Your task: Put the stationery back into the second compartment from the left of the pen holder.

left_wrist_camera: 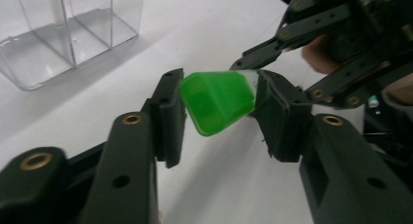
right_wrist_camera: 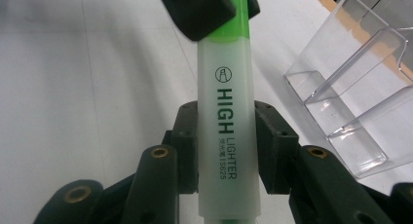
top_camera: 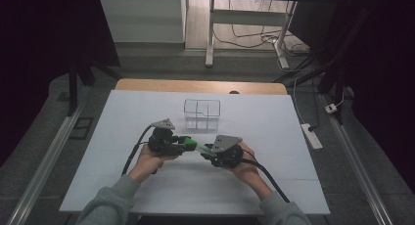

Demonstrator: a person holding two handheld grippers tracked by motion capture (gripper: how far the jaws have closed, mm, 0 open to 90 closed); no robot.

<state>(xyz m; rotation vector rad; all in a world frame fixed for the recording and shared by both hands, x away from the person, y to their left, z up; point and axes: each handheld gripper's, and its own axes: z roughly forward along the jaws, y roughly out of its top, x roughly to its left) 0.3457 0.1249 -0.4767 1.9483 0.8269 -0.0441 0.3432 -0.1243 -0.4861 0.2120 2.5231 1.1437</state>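
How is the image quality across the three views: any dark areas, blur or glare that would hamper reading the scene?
High view: dim, the room around the table nearly black, small things soft. Left gripper view: bright and even, the green cap fairly sharp, the nearest parts of the left gripper slightly soft. Right gripper view: the highlighter print reads clearly; mild reflections on the clear organizer.
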